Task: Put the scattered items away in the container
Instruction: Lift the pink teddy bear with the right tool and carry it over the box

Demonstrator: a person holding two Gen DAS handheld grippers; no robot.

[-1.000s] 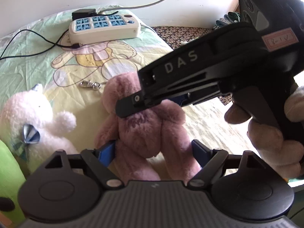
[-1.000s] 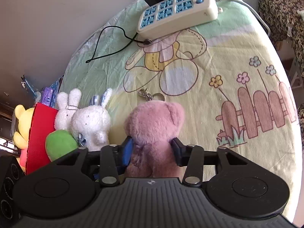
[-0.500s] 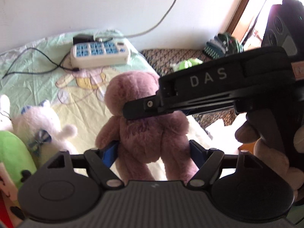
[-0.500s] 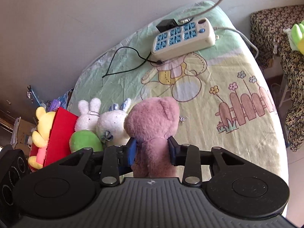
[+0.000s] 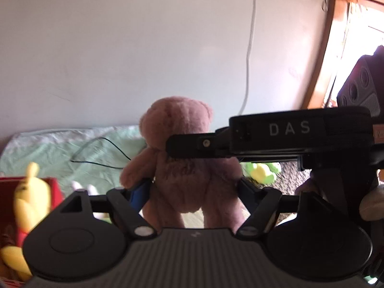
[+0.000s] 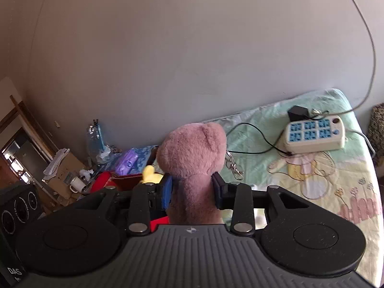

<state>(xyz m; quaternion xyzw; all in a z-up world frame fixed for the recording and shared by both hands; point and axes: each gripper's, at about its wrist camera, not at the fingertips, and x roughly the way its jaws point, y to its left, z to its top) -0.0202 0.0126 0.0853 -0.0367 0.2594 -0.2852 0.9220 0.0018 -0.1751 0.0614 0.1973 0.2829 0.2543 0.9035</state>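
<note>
— What is the pink teddy bear (image 6: 193,153) made of?

— Plush cloth, with a short, fuzzy, matt pile. The yellow plush toy (image 5: 31,196) looks like the same soft stuff, though it is blurred.

— And the right gripper (image 6: 192,189)?

— Matt black plastic, ribbed along the middle of its body, with small shiny metal pivot pins. One finger pad looks like blue rubber or foam. The left gripper (image 5: 192,189) has the same finish.

— The bedding?

— The bedsheet (image 6: 319,168) is thin printed cotton-like cloth, matt and lightly creased. The power strip (image 6: 315,134) on it is smooth cream plastic with a slight sheen.

— The wall (image 6: 192,60)?

— Flat matt paint. The box (image 6: 120,180) looks like smooth red card.
</note>
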